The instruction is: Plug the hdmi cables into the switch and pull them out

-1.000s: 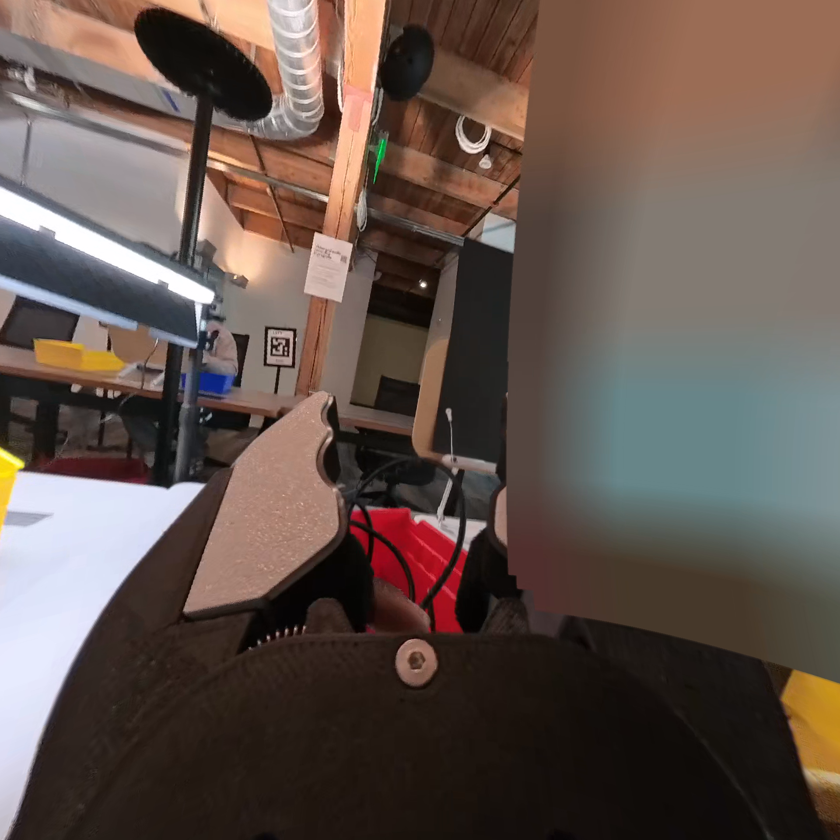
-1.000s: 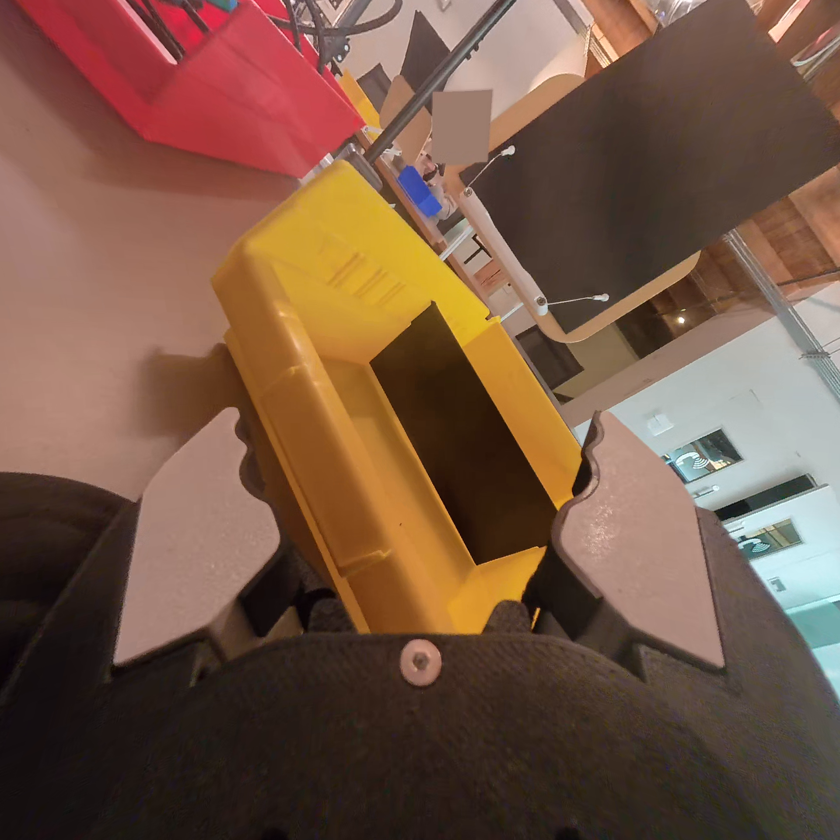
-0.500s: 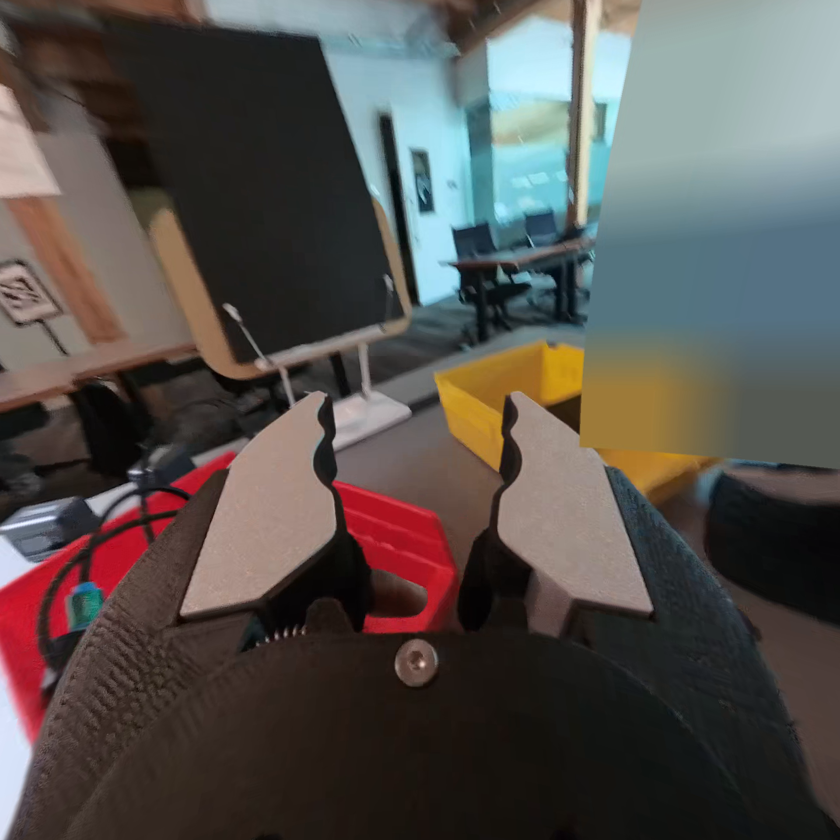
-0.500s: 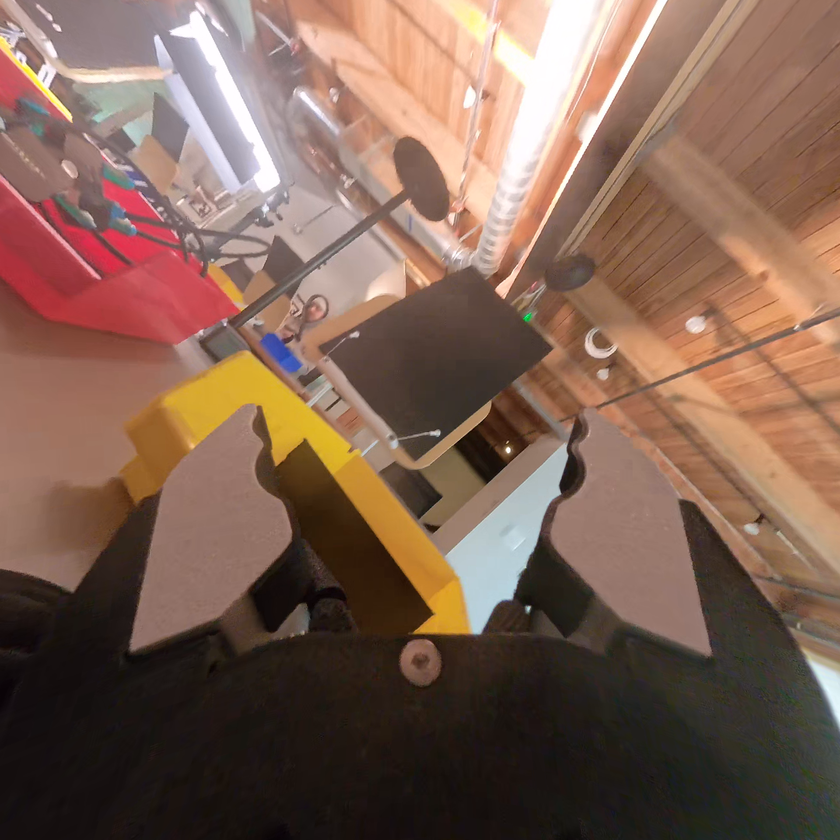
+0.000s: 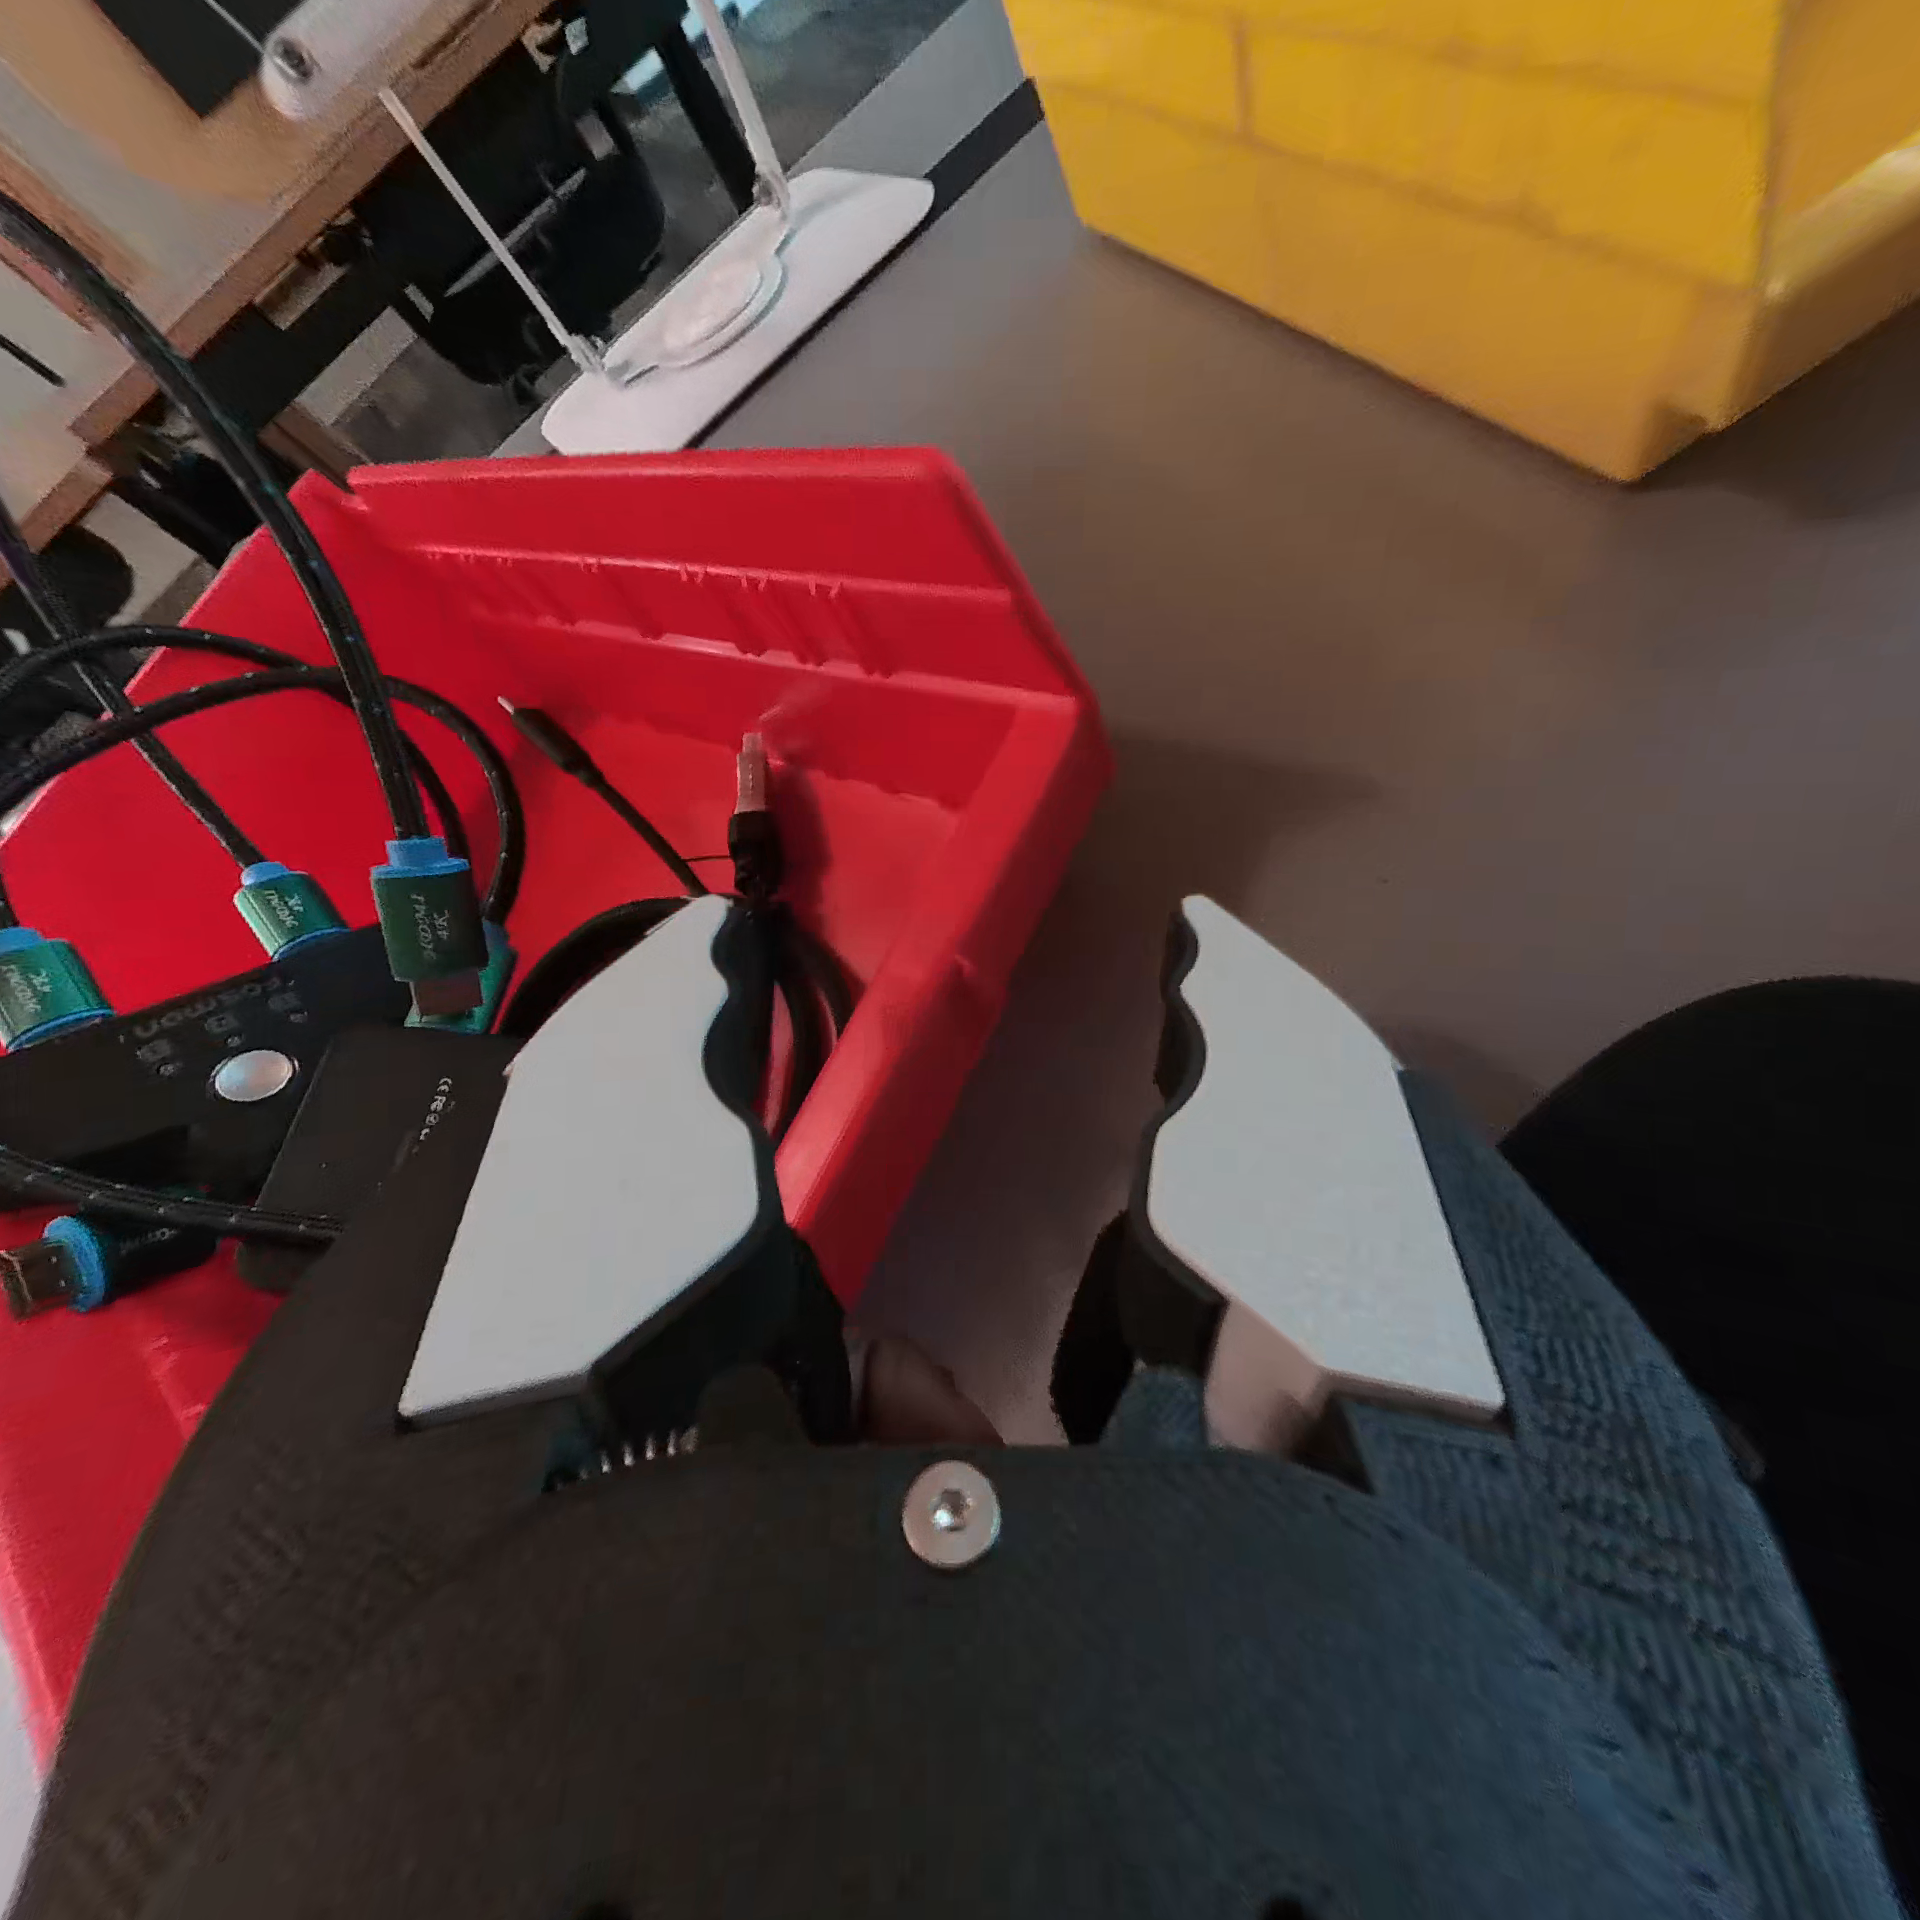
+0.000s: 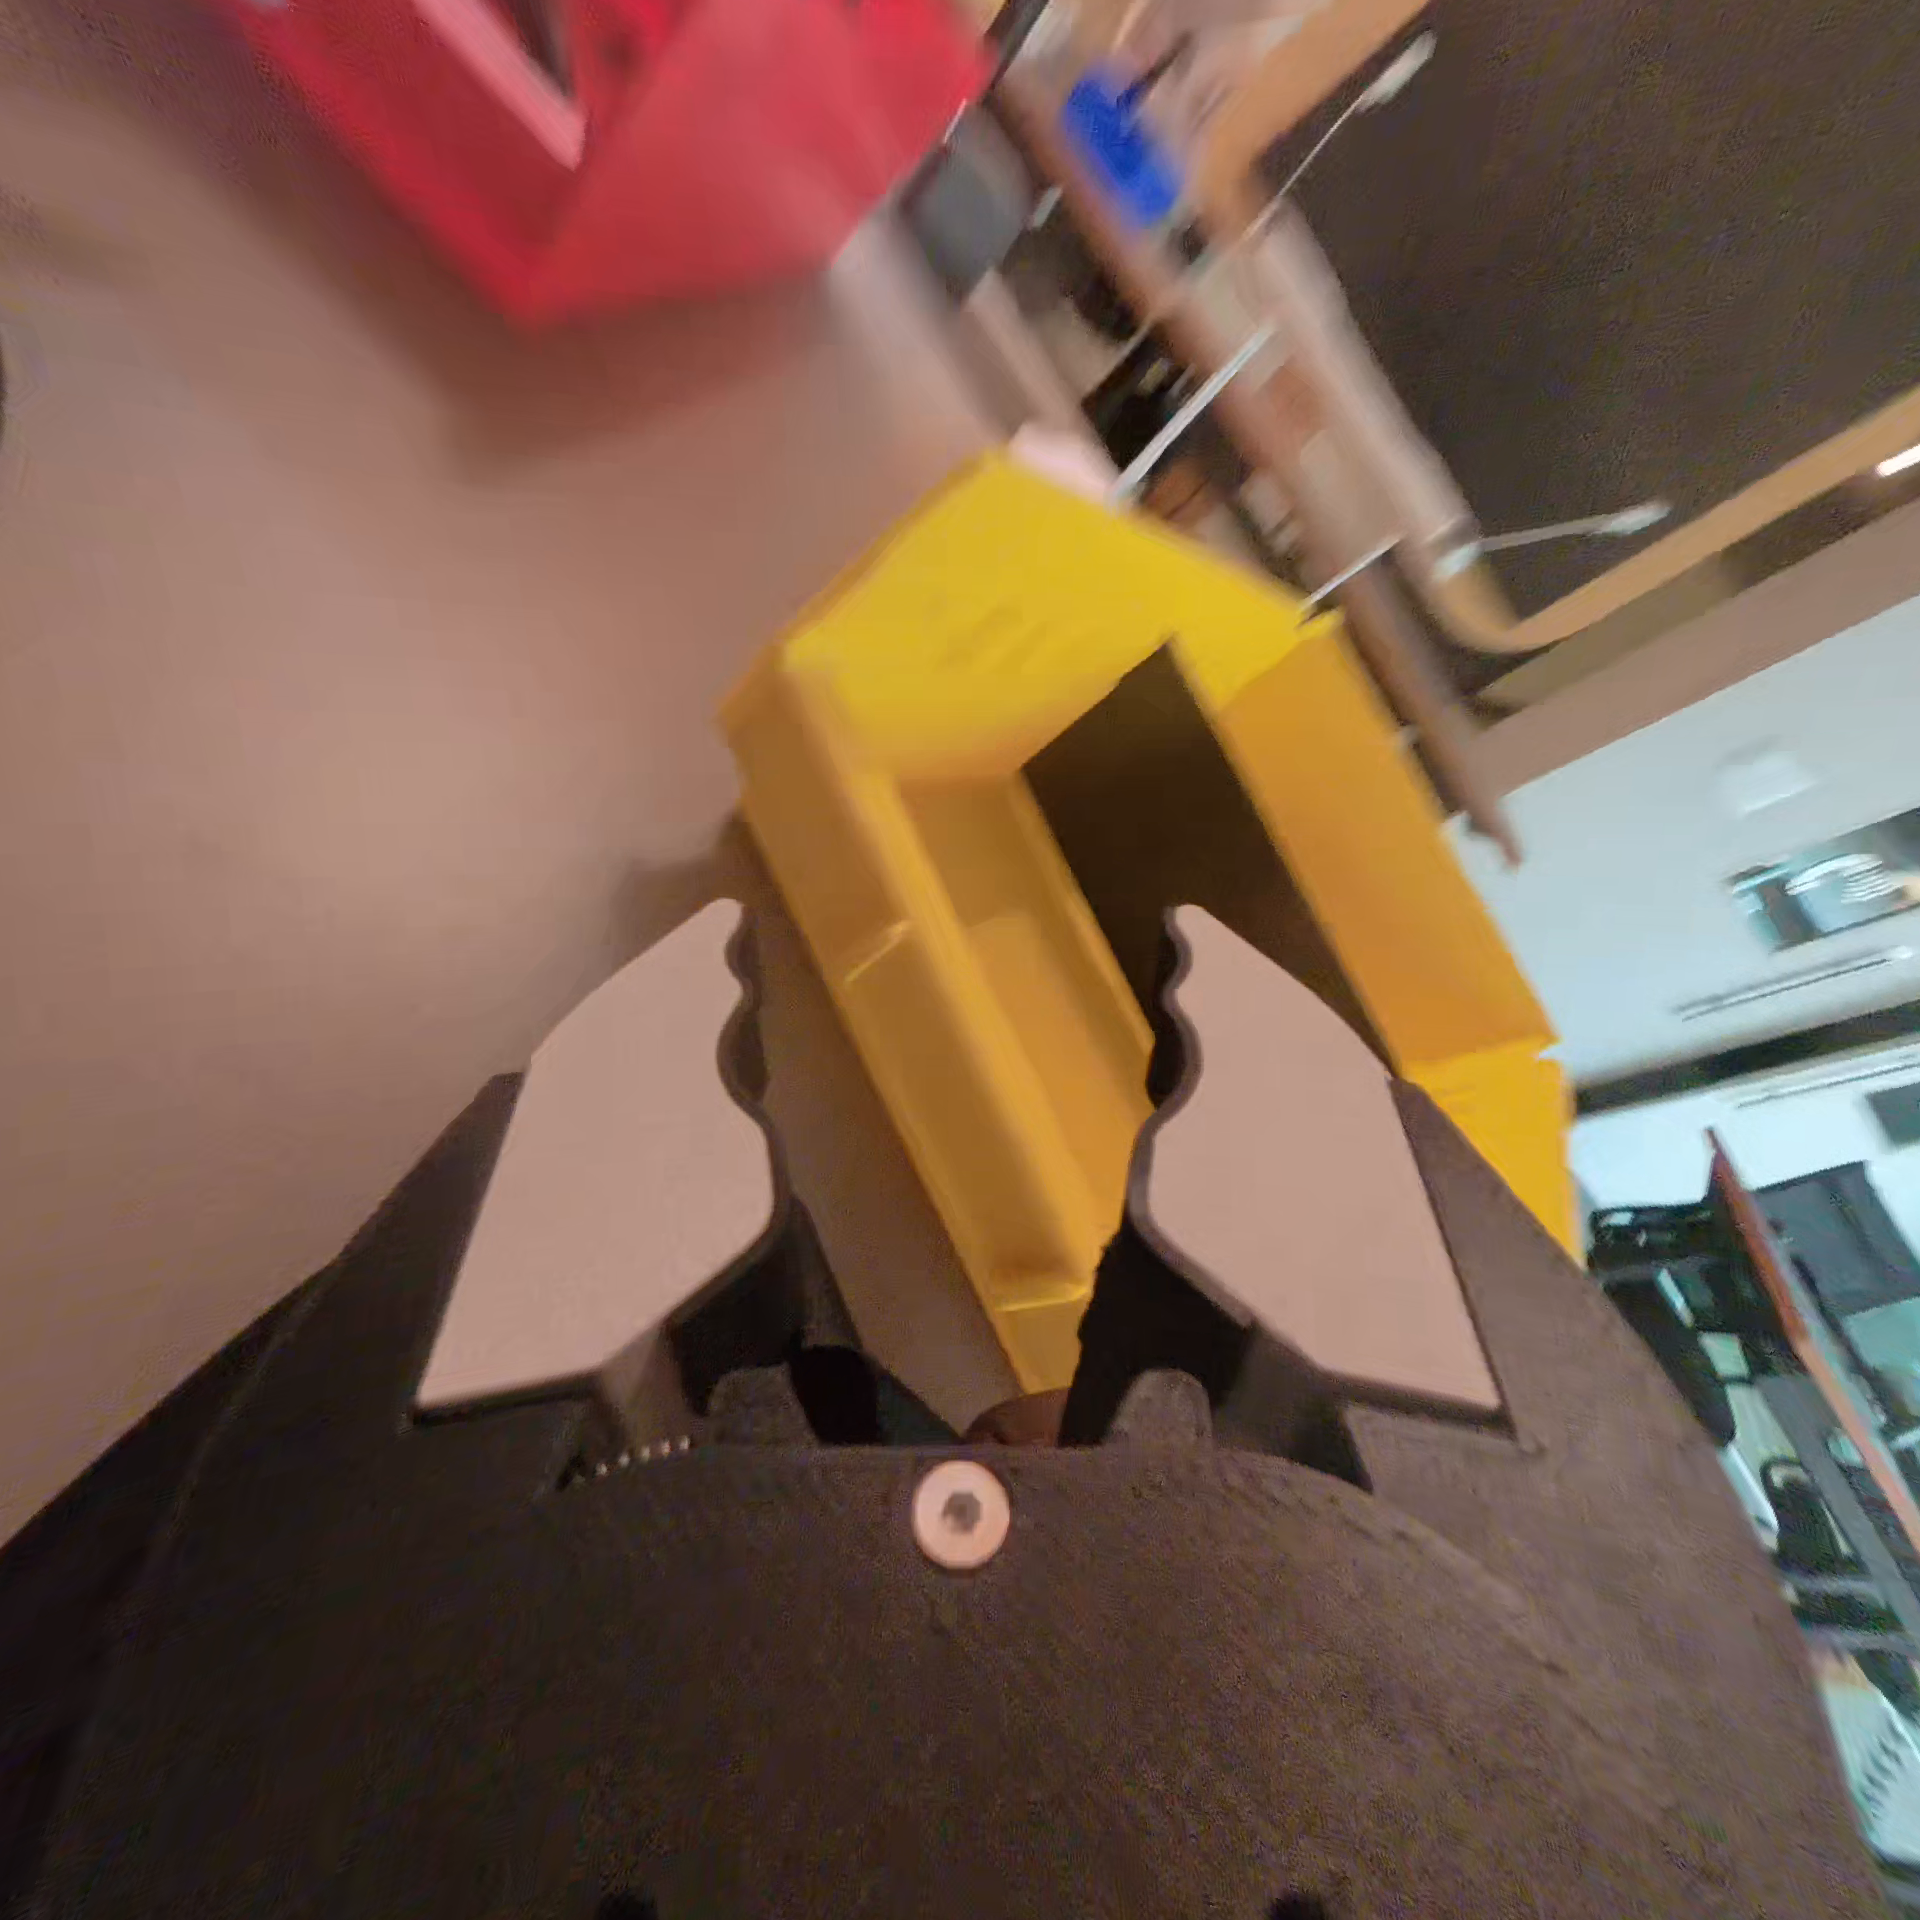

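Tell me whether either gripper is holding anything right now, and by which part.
Nothing is held. The left gripper is open above the red bin's corner; the right gripper is open in front of the yellow bin.

Left wrist view: the black switch (image 5: 223, 1081) runs off the 9 o'clock edge, its near end hidden behind the left tongs (image 5: 956, 997). The red bin (image 5: 935, 935) is cut off there too. The yellow bin (image 5: 1455, 208) is cropped at 1 o'clock. Right wrist view is motion-blurred; the red bin's contents can't be made out.
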The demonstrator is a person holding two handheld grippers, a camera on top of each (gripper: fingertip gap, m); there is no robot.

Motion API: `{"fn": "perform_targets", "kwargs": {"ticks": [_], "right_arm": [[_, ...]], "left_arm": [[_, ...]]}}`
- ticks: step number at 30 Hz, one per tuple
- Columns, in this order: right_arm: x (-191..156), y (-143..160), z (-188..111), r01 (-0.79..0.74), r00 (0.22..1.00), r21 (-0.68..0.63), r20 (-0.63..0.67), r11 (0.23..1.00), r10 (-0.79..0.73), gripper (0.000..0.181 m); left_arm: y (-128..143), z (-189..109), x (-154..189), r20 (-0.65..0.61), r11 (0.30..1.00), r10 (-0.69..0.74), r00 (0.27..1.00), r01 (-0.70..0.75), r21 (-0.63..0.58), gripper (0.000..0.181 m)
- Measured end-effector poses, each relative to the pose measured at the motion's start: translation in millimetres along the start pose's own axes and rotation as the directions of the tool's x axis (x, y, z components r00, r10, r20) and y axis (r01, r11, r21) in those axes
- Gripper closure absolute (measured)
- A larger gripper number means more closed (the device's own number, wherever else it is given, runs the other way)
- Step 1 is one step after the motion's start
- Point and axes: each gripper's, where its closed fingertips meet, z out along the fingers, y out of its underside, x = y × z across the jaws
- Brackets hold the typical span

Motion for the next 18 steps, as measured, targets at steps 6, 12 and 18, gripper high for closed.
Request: {"fn": "perform_targets", "kwargs": {"ticks": [6, 12, 18], "right_arm": [[-6, 51, 30, 0.076, 0.986, -0.348, 0.167, 0.934, -0.018, 0.138], [39, 111, 5, 0.069, 0.993, -0.484, 0.121, 0.872, -0.011, 0.138], [75, 169, -38, 0.01, 0.998, -0.545, 0.061, 0.838, 0.028, 0.138]], "left_arm": [[34, 21, -6, -0.059, 0.967, 0.139, 0.989, -0.148, -0.208, 0.126], [54, 12, -16, -0.127, 0.947, 0.157, 0.979, -0.186, -0.263, 0.145], [81, -22, -29, -0.137, 0.949, 0.113, 0.984, -0.148, -0.277, 0.139]]}}
